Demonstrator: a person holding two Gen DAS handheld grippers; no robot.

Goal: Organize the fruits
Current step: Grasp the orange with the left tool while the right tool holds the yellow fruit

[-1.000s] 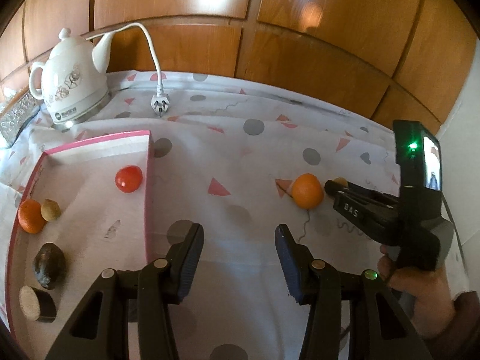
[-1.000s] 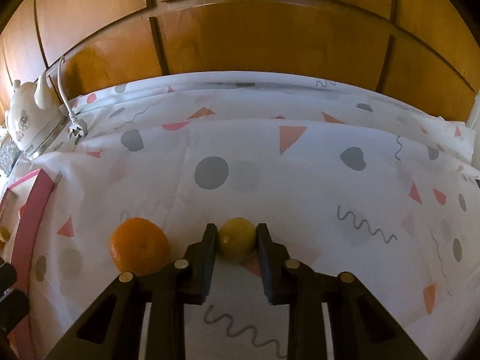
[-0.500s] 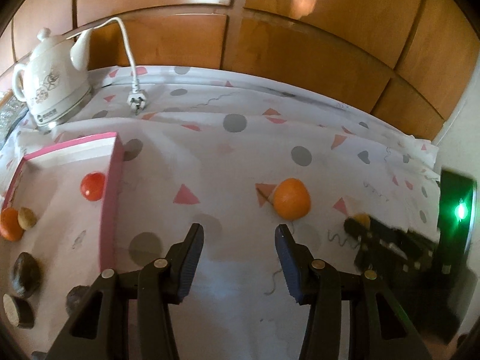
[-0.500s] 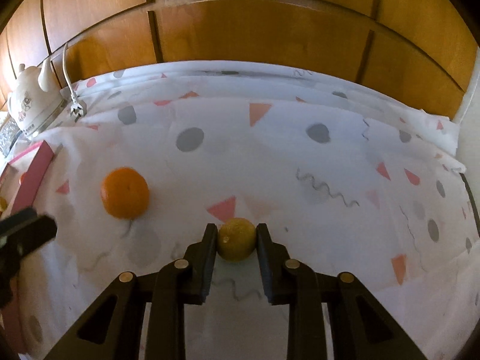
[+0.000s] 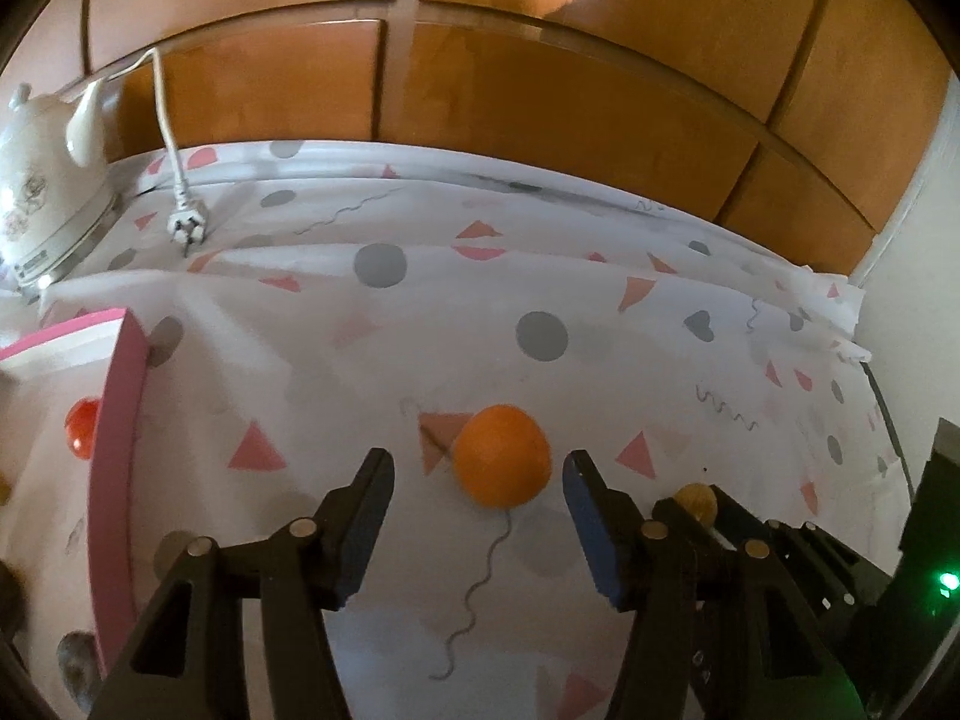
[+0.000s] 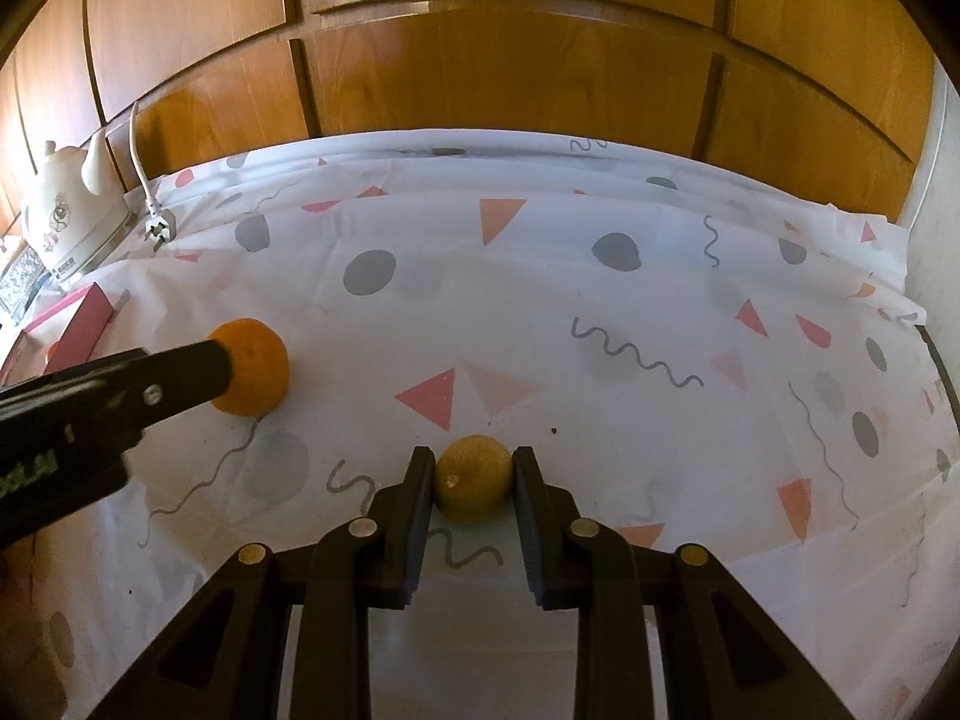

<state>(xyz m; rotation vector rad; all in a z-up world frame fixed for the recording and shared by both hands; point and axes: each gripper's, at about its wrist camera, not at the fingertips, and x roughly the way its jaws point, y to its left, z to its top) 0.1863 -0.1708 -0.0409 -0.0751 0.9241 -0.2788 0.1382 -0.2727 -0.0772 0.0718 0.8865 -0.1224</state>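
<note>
An orange (image 5: 501,455) lies on the patterned tablecloth, just ahead of and between the tips of my open left gripper (image 5: 477,474); it also shows in the right wrist view (image 6: 255,366), partly behind a left finger. My right gripper (image 6: 473,471) is shut on a small yellow-brown fruit (image 6: 473,477), held above the cloth; the fruit also shows in the left wrist view (image 5: 696,498). A pink-rimmed tray (image 5: 117,420) at the left holds a red tomato (image 5: 81,429).
A white kettle (image 5: 42,180) stands at the back left with its cord and plug (image 5: 189,228) on the cloth. Wooden panels (image 6: 510,72) run along the back. The table's right edge meets a white wall (image 5: 924,240).
My left gripper has moved right and forward to the orange, which now sits between its tips. My right gripper has pulled back and lifted with the small yellow-brown fruit in it.
</note>
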